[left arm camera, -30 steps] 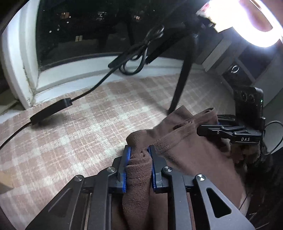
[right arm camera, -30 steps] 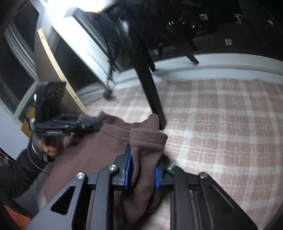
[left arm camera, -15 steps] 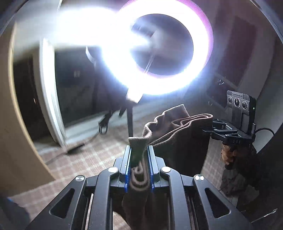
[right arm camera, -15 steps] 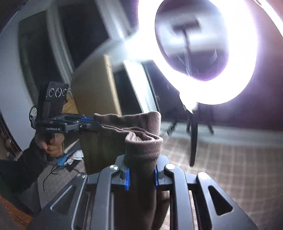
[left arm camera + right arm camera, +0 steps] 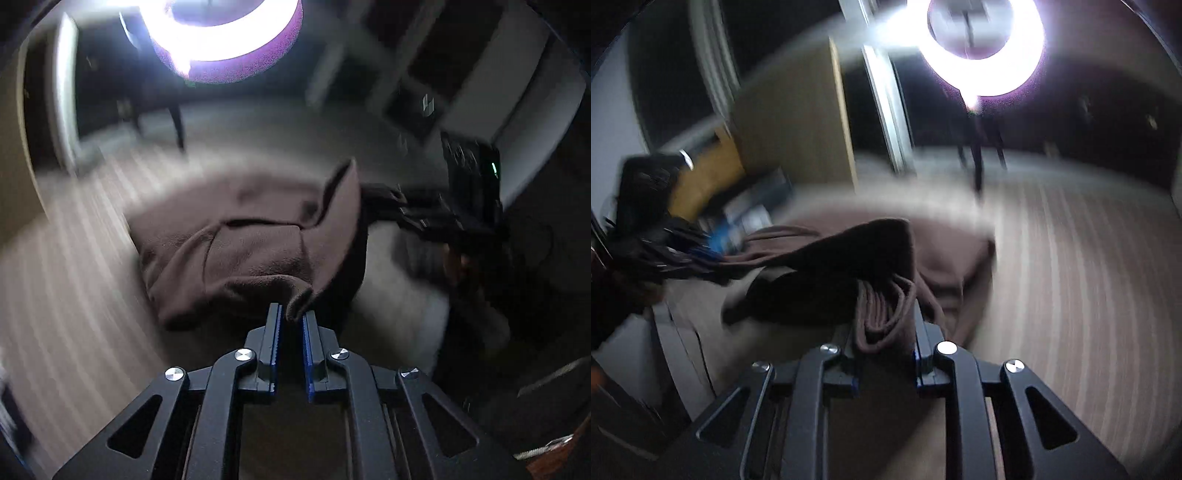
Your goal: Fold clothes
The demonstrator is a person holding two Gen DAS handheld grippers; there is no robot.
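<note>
Mid-fold, both views motion-blurred. The brown garment (image 5: 251, 258) is slung between the two grippers, its lower part bunched on the pale lined surface (image 5: 74, 277) beneath and the held edge raised above it.

The left gripper (image 5: 291, 317) has its fingers (image 5: 274, 332) nearly together and closing, with only a small tip of cloth caught at the very ends. Most of the gap behind the tip is empty. The right gripper (image 5: 886, 314) is clamped on a thick wad of several stacked layers that fills the space between its fingers.

To do this step well (judgement):
- Carry both held corners level and at the same pace so the edge lands straight.
- Keep the span between the grippers lightly taut, since slack would let the middle sag and crease.
- The left bite looks shallow. A hard tug could pull the corner free, so the person should move smoothly and avoid snapping the cloth.
- Lay the edge down onto the bunched part before letting go.

Materials: the garment looks like fleece, matt and fuzzy, with thick soft edges that roll rather than crease sharply. Seams and a panel line show on the top face. The grippers are black and angular with blue pad strips and silver pivot screws. A ring light (image 5: 221, 44) glares overhead.
</note>
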